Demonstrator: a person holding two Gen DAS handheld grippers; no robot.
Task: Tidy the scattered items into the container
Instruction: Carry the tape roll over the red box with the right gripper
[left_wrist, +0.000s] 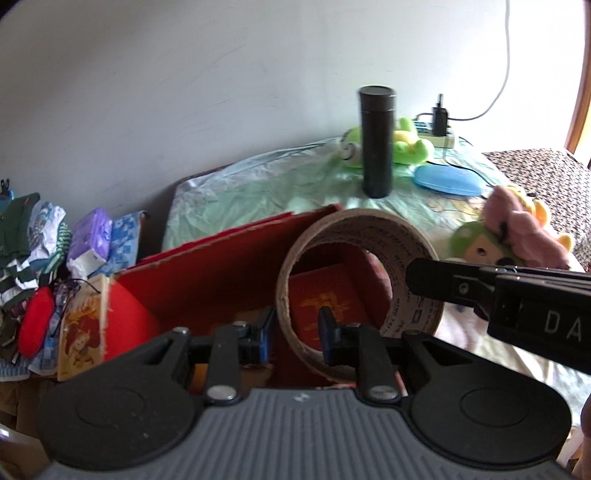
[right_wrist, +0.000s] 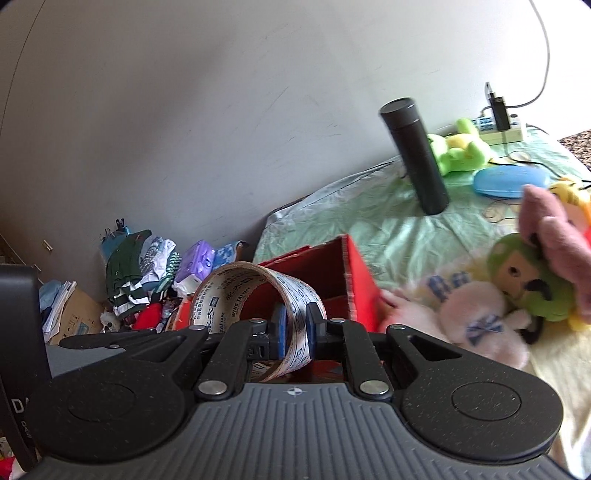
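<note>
A cardboard tape roll core (left_wrist: 354, 277) with printed lettering hangs over the open red box (left_wrist: 221, 266). My right gripper (right_wrist: 295, 328) is shut on the roll's wall (right_wrist: 295, 314), one finger inside and one outside; its fingers reach the roll from the right in the left wrist view (left_wrist: 436, 280). My left gripper (left_wrist: 295, 332) straddles the roll's near wall, its blue pads a little apart, not pressing it. The red box also shows in the right wrist view (right_wrist: 354, 280). A red booklet (left_wrist: 325, 302) lies inside the box.
A black flask (left_wrist: 376, 140) stands upright on the green sheet behind the box. Plush toys (right_wrist: 524, 280), a green plush (left_wrist: 406, 144), a blue case (left_wrist: 447, 179) and a power strip (left_wrist: 439, 138) lie to the right. A heap of clothes (left_wrist: 40, 251) sits left.
</note>
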